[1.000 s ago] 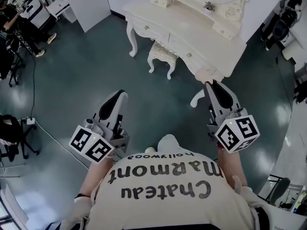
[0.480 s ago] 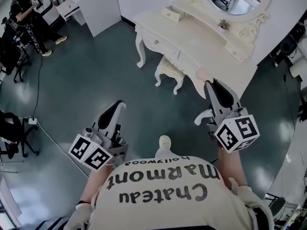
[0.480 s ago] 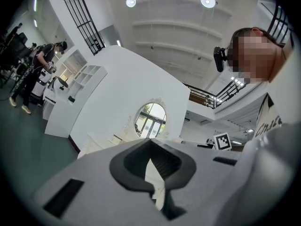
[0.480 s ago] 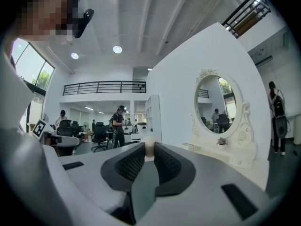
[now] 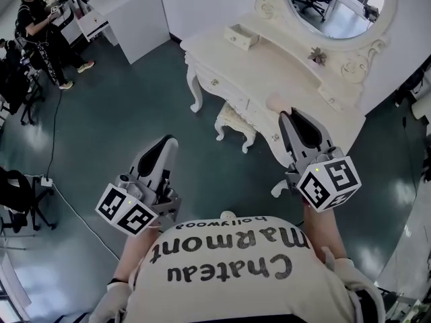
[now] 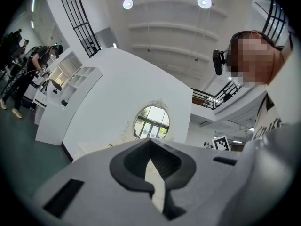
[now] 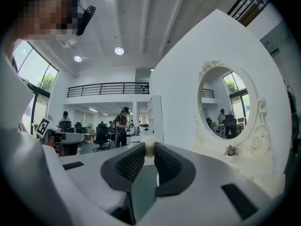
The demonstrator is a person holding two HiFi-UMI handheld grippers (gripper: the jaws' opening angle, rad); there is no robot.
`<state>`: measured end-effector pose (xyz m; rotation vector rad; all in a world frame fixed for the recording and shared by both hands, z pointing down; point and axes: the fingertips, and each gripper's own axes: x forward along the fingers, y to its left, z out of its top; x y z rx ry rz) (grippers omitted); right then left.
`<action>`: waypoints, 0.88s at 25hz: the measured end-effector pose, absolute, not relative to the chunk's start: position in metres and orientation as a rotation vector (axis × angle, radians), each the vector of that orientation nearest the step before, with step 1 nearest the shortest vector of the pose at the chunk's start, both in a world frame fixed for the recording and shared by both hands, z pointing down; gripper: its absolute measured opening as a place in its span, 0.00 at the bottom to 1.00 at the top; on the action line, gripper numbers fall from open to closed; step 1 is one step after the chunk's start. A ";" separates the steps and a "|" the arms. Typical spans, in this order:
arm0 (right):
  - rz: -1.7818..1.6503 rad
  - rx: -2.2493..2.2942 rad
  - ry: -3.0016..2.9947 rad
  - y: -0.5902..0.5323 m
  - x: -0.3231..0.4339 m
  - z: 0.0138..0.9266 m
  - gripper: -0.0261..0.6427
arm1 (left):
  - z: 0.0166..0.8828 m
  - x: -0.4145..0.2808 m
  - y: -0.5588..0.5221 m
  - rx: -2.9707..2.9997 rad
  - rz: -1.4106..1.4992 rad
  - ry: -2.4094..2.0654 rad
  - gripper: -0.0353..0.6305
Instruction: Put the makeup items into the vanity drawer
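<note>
A cream vanity table (image 5: 269, 66) with an oval mirror (image 5: 337, 5) stands ahead on the dark floor. A small drawer box (image 5: 241, 38) sits on its top at the left end, and knobbed drawers (image 5: 214, 83) line its front. My right gripper (image 5: 286, 115) is over the vanity's near edge, shut on a small beige round makeup item (image 5: 276, 101). That makeup item (image 7: 149, 146) shows pinched at the jaw tips in the right gripper view. My left gripper (image 5: 165, 143) hangs above the floor left of the vanity, shut with nothing in it (image 6: 150, 147).
A carved stool (image 5: 236, 123) is tucked under the vanity. A small flower ornament (image 5: 315, 56) stands by the mirror base. A white desk unit (image 5: 128, 12) and people (image 5: 40, 25) are at the far left, with a cable (image 5: 50, 147) on the floor.
The view has moved closer to the vanity, which now shows more of its mirror. The right gripper with the beige item has come over the vanity's edge. Both grippers stay shut.
</note>
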<state>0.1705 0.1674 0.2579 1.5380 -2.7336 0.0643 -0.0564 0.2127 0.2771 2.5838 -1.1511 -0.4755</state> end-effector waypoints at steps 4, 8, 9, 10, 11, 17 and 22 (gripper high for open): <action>0.057 1.552 -2.730 0.139 0.186 0.258 0.16 | 0.277 -0.044 0.184 2.594 -0.486 -1.143 0.06; 0.087 1.562 -2.721 0.119 0.197 0.270 0.16 | 0.287 -0.034 0.165 2.594 -0.464 -1.142 0.06; 0.095 1.561 -2.720 0.115 0.199 0.274 0.16 | 0.290 -0.032 0.161 2.591 -0.456 -1.139 0.06; 0.105 1.560 -2.719 0.111 0.199 0.278 0.16 | 0.293 -0.031 0.157 2.587 -0.447 -1.135 0.06; 0.117 1.560 -2.717 0.106 0.200 0.282 0.16 | 0.296 -0.031 0.152 2.584 -0.438 -1.132 0.06; 0.226 1.557 -2.702 0.075 0.193 0.307 0.16 | 0.311 -0.035 0.116 2.567 -0.412 -1.102 0.06; 0.227 1.616 -2.676 0.031 0.179 0.304 0.16 | 0.306 -0.049 0.061 2.598 -0.417 -1.034 0.06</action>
